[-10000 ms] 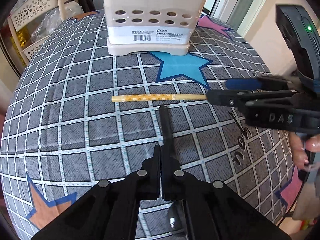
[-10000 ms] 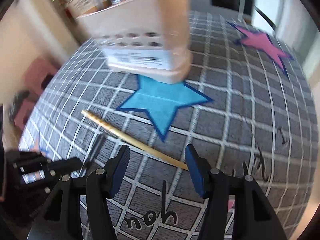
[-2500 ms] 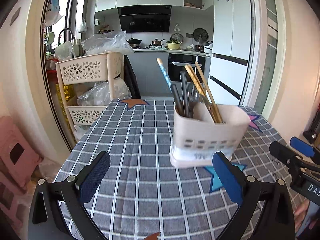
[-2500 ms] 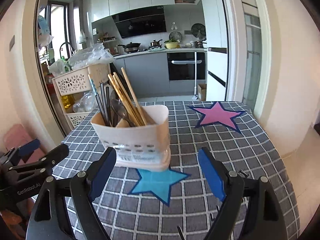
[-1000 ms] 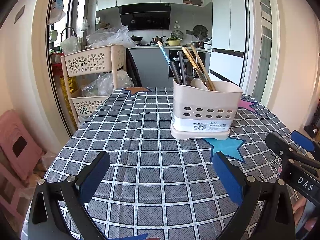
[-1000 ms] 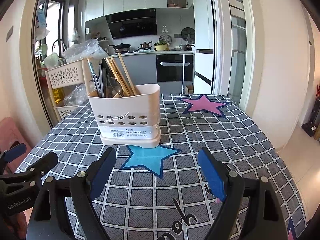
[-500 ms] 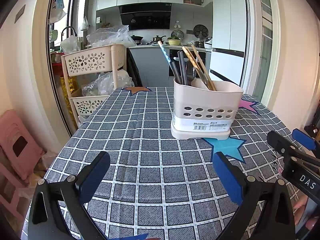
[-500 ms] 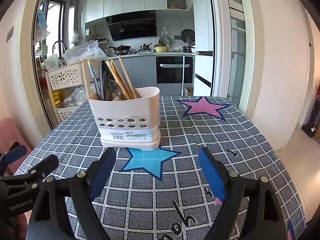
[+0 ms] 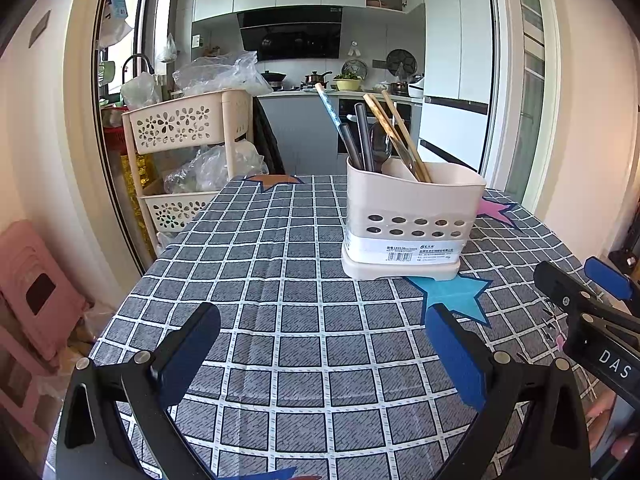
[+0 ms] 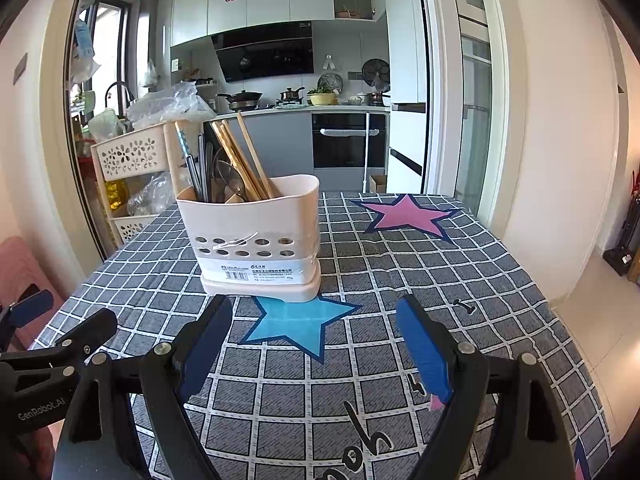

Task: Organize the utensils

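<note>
A cream holder [image 9: 412, 208] stands on the grey-and-white checked surface [image 9: 280, 280] with blue [image 10: 298, 322] and pink stars [image 10: 406, 214].

left wrist: low over table [image 9: 304, 360], faces holder [image 9: 412, 220] from its left | right wrist: same height, from its right | shared: holder, blue star [image 10: 298, 322], kitchen

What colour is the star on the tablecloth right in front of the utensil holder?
Light blue with a dark blue outline, clearest in the right wrist view.
</note>
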Demonstrator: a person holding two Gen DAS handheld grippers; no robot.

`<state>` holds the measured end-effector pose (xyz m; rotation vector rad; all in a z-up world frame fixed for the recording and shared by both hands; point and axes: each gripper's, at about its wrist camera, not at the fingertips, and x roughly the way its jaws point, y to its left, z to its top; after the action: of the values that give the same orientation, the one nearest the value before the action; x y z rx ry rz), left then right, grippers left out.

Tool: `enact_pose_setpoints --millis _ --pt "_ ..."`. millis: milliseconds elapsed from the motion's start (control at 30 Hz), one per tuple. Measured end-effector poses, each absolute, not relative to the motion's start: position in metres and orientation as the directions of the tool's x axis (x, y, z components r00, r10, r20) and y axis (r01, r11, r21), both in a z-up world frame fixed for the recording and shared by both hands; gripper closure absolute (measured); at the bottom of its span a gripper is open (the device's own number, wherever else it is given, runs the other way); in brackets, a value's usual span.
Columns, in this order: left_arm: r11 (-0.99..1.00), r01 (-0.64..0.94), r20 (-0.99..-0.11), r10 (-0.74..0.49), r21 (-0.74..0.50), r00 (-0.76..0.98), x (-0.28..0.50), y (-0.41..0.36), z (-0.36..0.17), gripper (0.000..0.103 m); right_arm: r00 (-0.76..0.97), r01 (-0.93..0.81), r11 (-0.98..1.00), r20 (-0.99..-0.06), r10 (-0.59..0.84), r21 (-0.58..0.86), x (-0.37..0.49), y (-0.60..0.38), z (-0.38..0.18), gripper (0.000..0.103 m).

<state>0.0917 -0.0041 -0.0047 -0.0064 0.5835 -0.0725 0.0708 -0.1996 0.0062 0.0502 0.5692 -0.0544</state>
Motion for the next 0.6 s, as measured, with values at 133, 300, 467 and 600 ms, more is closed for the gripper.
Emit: enact_pose_setpoints --millis 133,300,467,600 --pt "0.997 0.066 -0.550 -0.070 -0.026 0.833 0.0917 -0.0041 -0.0046 0.000 0.842 0.065 0.997 -0.539 -0.038 0.032 0.0708 -0.1997 0.0064 0.017" --pt "0.998 0.064 -0.550 -0.069 -0.027 0.832 0.0915 -0.0041 -0.0042 0.000 0.842 0.065 0.997 -0.539 -0.038 0.030 0.0708 -0.1998 0.0066 0.017" --pt "0.998 0.063 -0.550 -0.067 -0.027 0.833 0.0916 -0.0039 -0.0039 0.000 0.842 0.066 0.997 -0.539 -0.039 0.031 0.0707 -0.1996 0.0065 0.017" --pt "0.998 0.064 -0.550 -0.067 -0.026 0.832 0.0916 -0.0039 -0.0038 0.000 0.841 0.066 0.997 -0.539 -0.038 0.032 0.0708 -0.1994 0.0063 0.017"
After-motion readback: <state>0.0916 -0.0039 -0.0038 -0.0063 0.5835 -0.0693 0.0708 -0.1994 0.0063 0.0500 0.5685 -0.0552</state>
